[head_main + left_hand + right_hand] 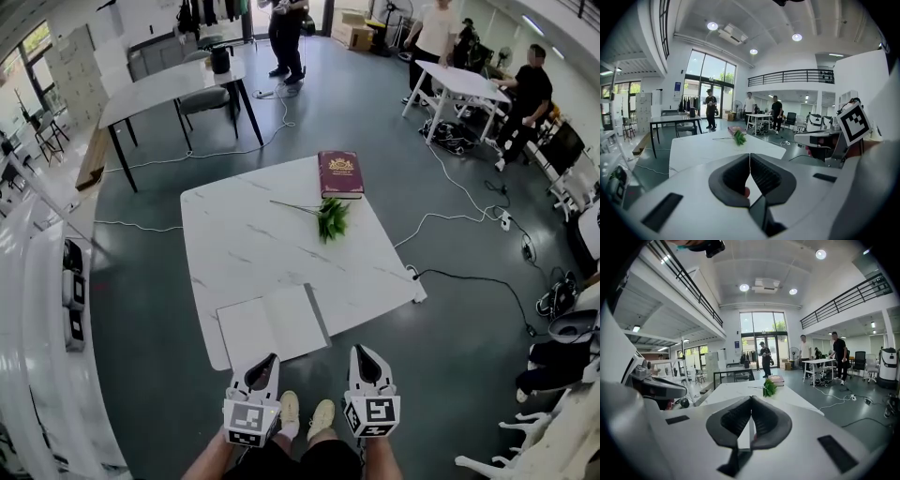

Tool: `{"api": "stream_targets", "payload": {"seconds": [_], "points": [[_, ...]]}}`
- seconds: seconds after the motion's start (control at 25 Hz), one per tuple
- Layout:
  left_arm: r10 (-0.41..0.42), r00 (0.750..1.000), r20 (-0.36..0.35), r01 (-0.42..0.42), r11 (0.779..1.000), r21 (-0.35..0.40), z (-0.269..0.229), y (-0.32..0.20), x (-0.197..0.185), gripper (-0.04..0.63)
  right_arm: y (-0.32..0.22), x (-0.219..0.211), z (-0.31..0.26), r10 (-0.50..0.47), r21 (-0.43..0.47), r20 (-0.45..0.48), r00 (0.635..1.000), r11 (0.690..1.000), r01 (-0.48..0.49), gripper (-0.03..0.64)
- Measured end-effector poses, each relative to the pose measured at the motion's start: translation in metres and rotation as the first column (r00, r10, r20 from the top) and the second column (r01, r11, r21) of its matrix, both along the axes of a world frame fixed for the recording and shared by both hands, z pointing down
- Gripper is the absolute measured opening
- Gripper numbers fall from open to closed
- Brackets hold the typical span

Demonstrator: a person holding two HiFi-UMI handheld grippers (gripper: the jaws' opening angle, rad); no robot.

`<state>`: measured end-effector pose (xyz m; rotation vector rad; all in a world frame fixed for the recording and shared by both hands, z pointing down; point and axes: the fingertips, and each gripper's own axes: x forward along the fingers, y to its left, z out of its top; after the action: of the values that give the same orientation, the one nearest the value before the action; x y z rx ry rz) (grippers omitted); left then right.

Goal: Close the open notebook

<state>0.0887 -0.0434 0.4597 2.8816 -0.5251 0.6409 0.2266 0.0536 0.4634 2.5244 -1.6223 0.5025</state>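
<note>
The open notebook (272, 325) lies flat with blank white pages at the near edge of a white marble table (244, 244). Both grippers hang short of that edge, above the floor. My left gripper (272, 359) sits just below the notebook's near side, jaws shut and empty (749, 157). To its right, my right gripper (359, 352) is also shut with nothing in it (751, 400). In both gripper views the jaws hide the notebook.
A closed red book (340, 174) lies at the table's far edge, with a green plant sprig (330, 217) in front of it. Cables (469, 277) run across the floor on the right. Other tables (173, 84) and people (286, 33) stand farther back.
</note>
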Motion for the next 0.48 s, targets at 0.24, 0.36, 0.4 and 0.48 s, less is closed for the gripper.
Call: {"api": "stream_targets", "payload": {"seconds": [0.24,0.36,0.4,0.48], "points": [[-0.04,0.998,0.043,0.042,0.999,-0.032,0.036,-0.004,0.01,0.025,-0.012,0.013,0.041,-0.035,-0.033,0.053,0.998,0.999,0.036,0.017],[-0.073,0.995,0.063,0.076,0.996,-0.05,0.052,-0.007,0.015,0.025,-0.018,0.019,0.061,-0.059,-0.052,0.08,0.995,0.997,0.063,0.017],[-0.075,0.995,0.066,0.079,0.995,-0.06,0.059,-0.006,0.017,0.025,-0.02,0.021,0.068,-0.066,-0.056,0.088,0.994,0.996,0.072,0.017],[-0.082,0.994,0.073,0.087,0.994,-0.072,0.074,-0.007,0.022,0.025,-0.024,0.023,0.082,-0.081,-0.063,0.103,0.991,0.994,0.088,0.017]]}}
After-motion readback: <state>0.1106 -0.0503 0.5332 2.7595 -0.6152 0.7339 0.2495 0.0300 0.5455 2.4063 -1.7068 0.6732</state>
